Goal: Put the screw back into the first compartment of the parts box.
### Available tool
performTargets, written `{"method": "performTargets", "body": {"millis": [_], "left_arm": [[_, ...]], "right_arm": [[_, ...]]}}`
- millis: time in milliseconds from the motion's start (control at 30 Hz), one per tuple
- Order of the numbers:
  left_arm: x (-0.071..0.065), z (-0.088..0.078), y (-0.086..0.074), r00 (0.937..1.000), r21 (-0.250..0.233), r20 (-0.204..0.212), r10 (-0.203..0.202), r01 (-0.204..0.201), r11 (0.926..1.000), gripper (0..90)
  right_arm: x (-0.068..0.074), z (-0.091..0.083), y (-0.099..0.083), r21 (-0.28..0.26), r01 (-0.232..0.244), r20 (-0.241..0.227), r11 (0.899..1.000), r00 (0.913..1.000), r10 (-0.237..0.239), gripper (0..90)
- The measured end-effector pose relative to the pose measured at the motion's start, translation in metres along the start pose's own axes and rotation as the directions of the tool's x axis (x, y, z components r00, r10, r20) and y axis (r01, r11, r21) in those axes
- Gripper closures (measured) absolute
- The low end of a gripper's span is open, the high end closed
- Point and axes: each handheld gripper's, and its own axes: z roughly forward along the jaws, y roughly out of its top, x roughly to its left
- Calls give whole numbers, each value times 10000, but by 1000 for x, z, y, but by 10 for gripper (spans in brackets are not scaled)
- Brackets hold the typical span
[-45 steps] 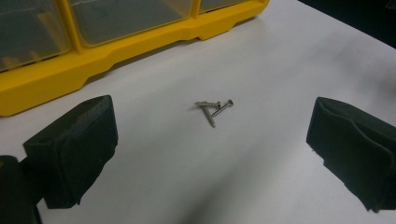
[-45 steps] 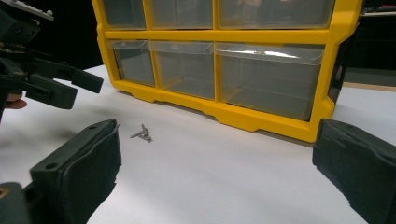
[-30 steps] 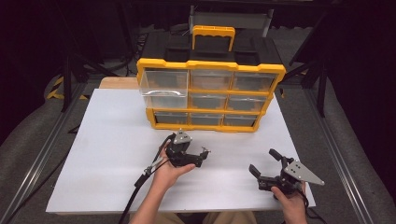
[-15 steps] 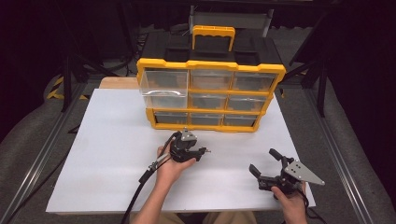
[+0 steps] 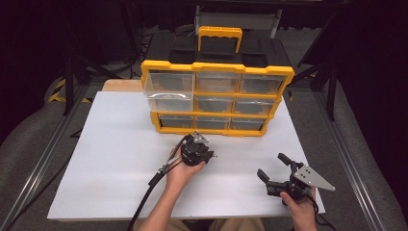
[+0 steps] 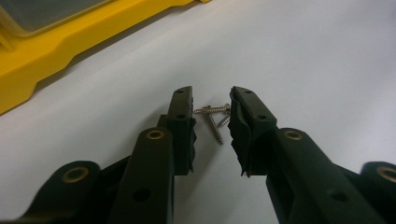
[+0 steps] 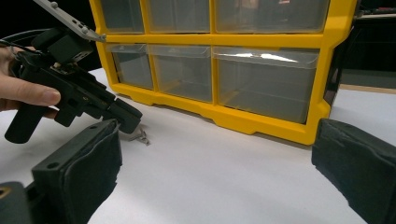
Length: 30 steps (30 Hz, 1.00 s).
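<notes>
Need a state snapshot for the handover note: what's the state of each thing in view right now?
Left hand-held gripper: jaws have just been closing, a gap remains, screws between them, not clamped.
Screws: small pile lying loose on the table.
Right hand-held gripper: jaws wide open, nothing in them.
Organizer: upright on the table.
Top-left drawer: pulled out.
Other drawers: pushed in.

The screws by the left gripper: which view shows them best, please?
The left gripper view: the screws lie large on the white table, between its jaws. The right gripper view shows them small under that gripper; in the high view I cannot make them out.
</notes>
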Motion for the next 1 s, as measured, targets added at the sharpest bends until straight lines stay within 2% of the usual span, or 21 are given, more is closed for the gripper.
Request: {"method": "performTargets", "body": {"millis": [133, 167, 500, 633, 700, 900, 1000], "left_arm": [[-2, 4, 0, 9999, 389, -27, -111, 112, 9992, 764], [-2, 5, -1, 9999, 398, -143, -75, 80, 9992, 770], [-1, 8, -1, 9999, 478, -156, -48, 56, 9988, 861], [-1, 7, -1, 9998, 531, -193, 103, -93, 9985, 877], [-1, 8, -1, 9999, 391, -109, -75, 79, 9992, 878], [2, 3, -1, 9993, 725, -23, -371, 372, 9967, 880], [3, -2, 0, 9986, 706, 116, -515, 505, 9962, 880]], "right_arm": [[0, 0, 0, -38, 4, -17, 10000, 10000, -4, 23], [0, 0, 0, -27, 3, -22, 10000, 10000, -3, 23], [-1, 0, 1, -49, -3, -17, 10000, 10000, 3, 23], [-1, 0, 0, -34, 17, -30, 10000, 10000, -17, 23], [0, 0, 0, -30, -15, -42, 10000, 10000, 15, 23], [0, 1, 0, -49, 25, -58, 10000, 10000, -25, 23], [0, 0, 1, -31, -32, -57, 10000, 10000, 31, 23]]}}
